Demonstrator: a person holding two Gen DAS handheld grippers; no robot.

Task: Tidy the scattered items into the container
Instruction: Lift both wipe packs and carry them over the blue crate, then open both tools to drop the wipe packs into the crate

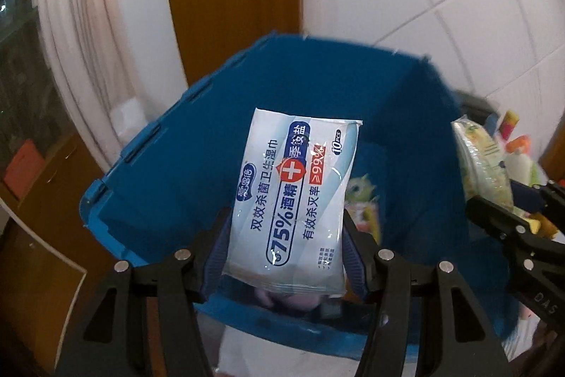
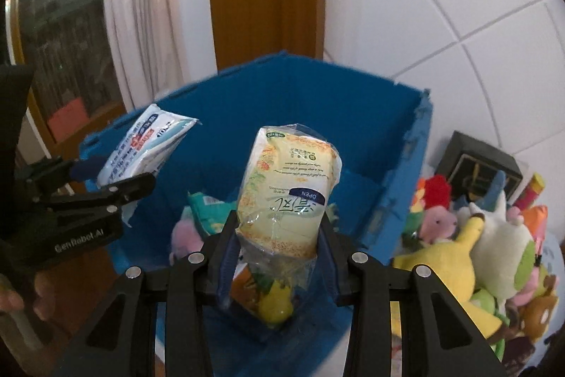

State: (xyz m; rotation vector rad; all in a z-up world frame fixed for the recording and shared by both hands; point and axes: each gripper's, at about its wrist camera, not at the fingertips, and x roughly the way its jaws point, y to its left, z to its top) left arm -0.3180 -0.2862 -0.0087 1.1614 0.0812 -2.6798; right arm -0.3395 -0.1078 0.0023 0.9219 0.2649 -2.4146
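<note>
- The left gripper (image 1: 284, 235) has its jaws clamped on the lower half of a white and blue alcohol wet-wipe pack (image 1: 295, 196), one finger on each long edge.
- The wipe pack's long axis runs forward along the fingers; its far sealed end points ahead of the jaws, tilted slightly to the right, over the open blue folding crate (image 1: 169, 143).
- Beyond and below the left jaws, a green plush toy (image 1: 360, 188) lies on the crate floor.
- The right gripper (image 2: 279, 232) has its jaws closed on a cream and yellow tissue pack (image 2: 287, 186) near its lower end.
- The tissue pack stands lengthwise along the fingers, its top end pointing forward past the jaws and above the crate's interior; its print reads upside down.
- Under the right jaws, inside the crate, lie a pink plush (image 2: 183, 237) and a teal packet (image 2: 208, 207).
- To the right of the right jaws, outside the crate wall, plush toys are piled, among them a yellow one (image 2: 445, 257) and a white one (image 2: 501, 235).
</note>
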